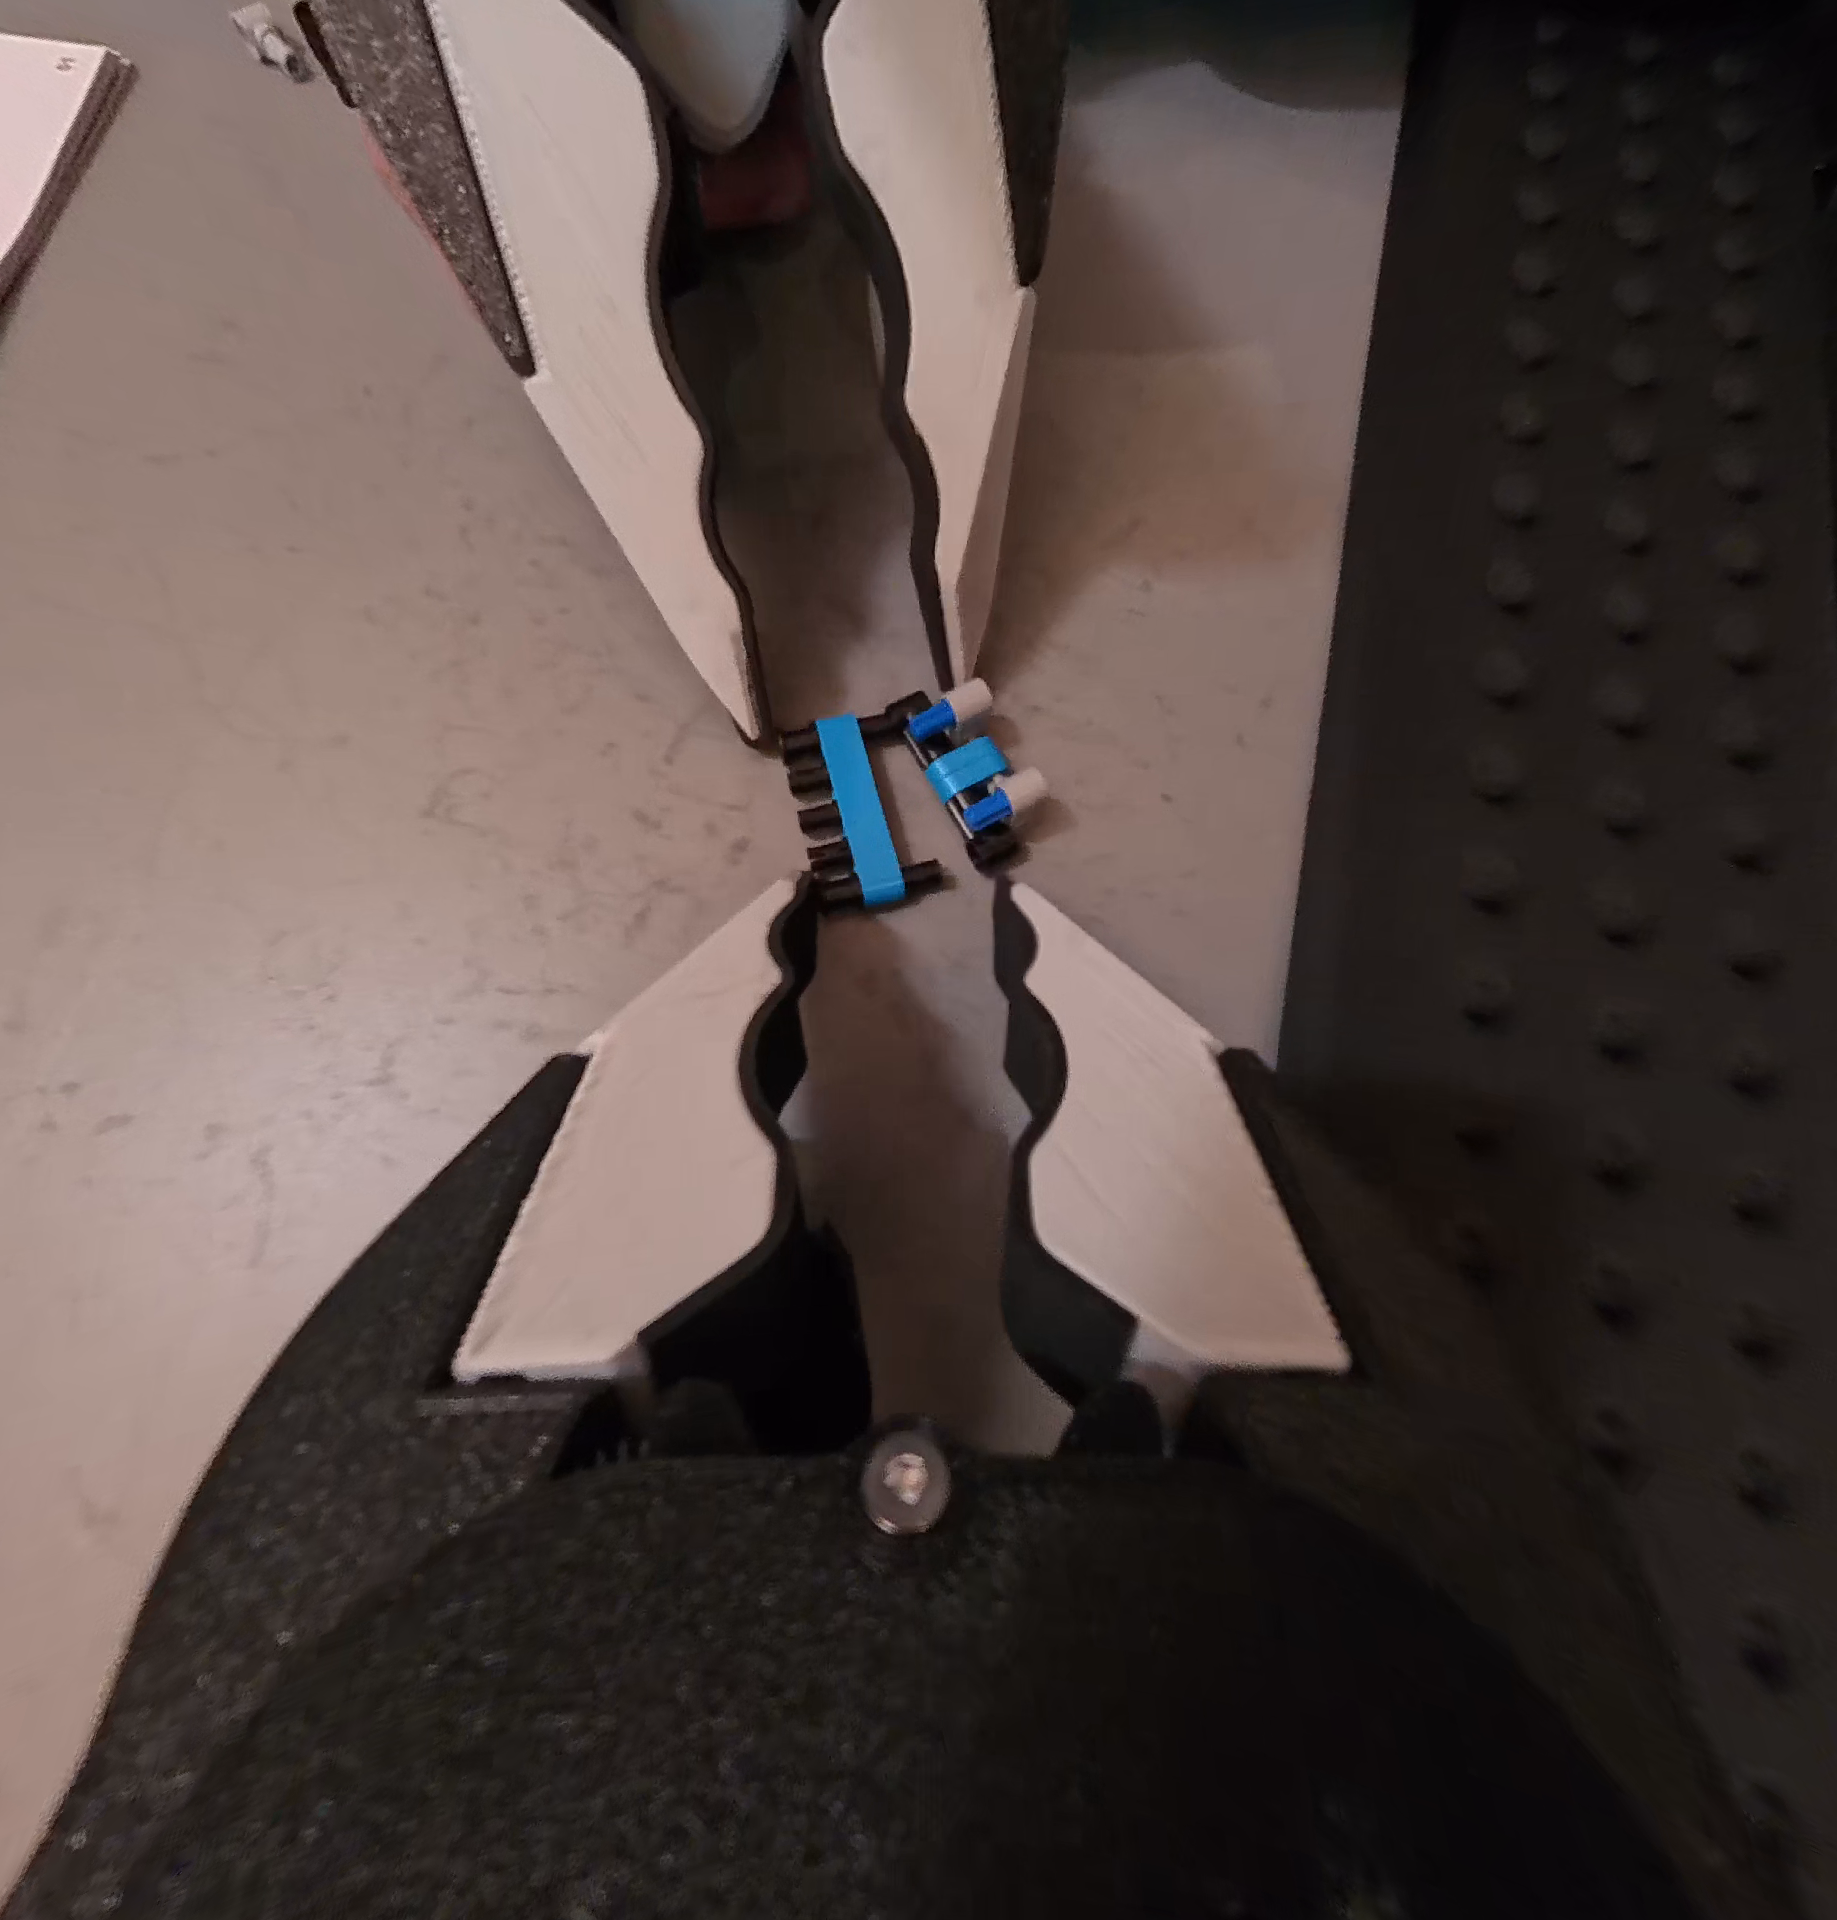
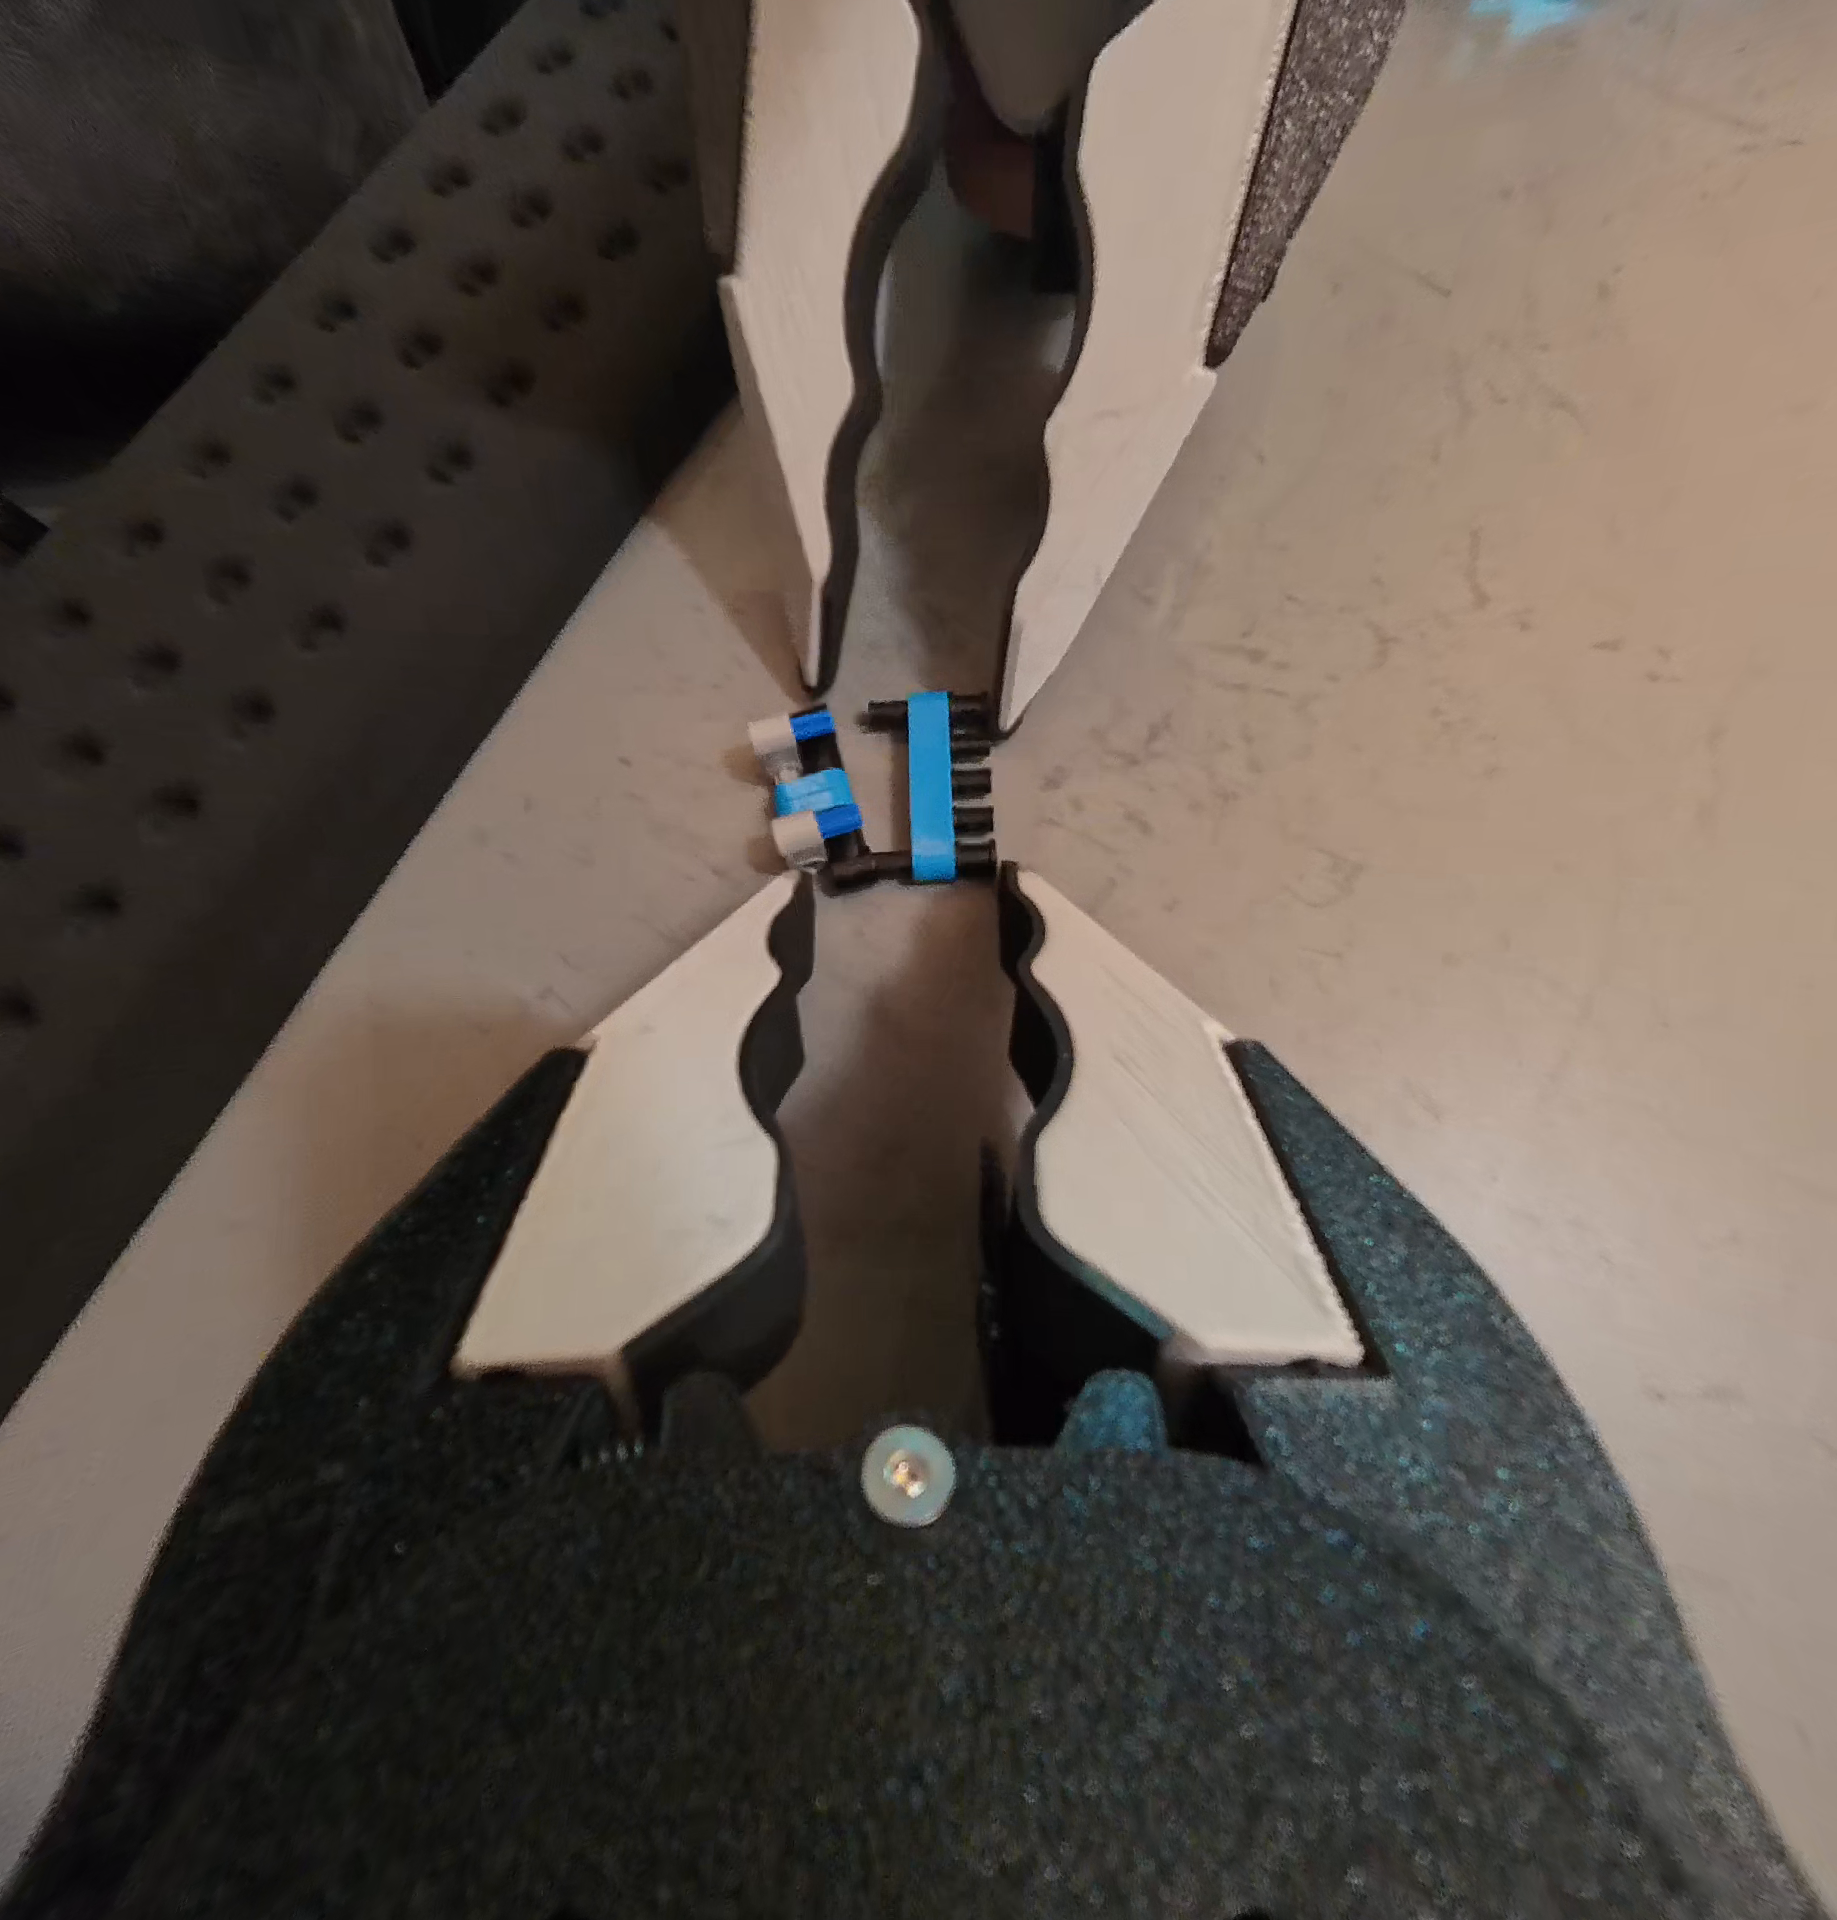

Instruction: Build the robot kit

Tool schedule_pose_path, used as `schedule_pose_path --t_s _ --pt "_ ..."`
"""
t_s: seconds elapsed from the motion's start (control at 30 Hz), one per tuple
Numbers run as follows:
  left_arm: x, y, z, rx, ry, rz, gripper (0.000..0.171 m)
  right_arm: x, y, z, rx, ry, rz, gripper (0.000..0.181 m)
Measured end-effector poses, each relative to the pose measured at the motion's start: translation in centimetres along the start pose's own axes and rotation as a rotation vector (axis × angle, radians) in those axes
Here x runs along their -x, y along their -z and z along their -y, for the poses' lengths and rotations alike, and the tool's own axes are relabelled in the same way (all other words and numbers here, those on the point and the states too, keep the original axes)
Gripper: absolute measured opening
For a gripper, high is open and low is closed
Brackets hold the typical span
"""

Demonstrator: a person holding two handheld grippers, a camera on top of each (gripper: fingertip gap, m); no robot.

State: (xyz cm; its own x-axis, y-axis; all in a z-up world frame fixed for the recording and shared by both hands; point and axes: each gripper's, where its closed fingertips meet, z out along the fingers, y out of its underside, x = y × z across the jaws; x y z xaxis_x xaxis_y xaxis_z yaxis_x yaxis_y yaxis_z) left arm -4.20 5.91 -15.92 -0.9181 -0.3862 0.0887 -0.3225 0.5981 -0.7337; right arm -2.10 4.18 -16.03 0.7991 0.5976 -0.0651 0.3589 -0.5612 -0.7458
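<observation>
Blue-and-black brick assembly carries no readable markings.

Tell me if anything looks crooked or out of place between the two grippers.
Slightly. The smaller blue, black and white piece sits tilted beside the long blue bar with black pins, not parallel to it. The left gripper and right gripper are both open around them. No damage or spill shows.
</observation>
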Motion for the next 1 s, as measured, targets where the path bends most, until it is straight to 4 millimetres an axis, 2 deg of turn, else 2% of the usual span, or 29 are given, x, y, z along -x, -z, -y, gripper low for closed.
schedule_pose_path --t_s 0.37,0.43,0.53,1.0 --pt "-0.49 -0.16 0.12 0.002 0.005 0.001 0.043 -0.19 -0.28 0.35 -0.007 -0.014 0.019 0.036" --pt "-0.37 -0.19 0.14 0.002 0.009 0.012 0.042 -0.19 -0.28 0.29 -0.005 -0.007 0.015 0.034" --pt "0.16 -0.21 0.19 0.002 0.021 0.040 0.031 -0.21 -0.29 0.27 -0.005 -0.005 0.012 0.034" --pt "0.28 -0.49 0.39 0.006 0.023 0.061 0.032 -0.12 -0.28 0.22 -0.008 -0.010 0.039 0.031"
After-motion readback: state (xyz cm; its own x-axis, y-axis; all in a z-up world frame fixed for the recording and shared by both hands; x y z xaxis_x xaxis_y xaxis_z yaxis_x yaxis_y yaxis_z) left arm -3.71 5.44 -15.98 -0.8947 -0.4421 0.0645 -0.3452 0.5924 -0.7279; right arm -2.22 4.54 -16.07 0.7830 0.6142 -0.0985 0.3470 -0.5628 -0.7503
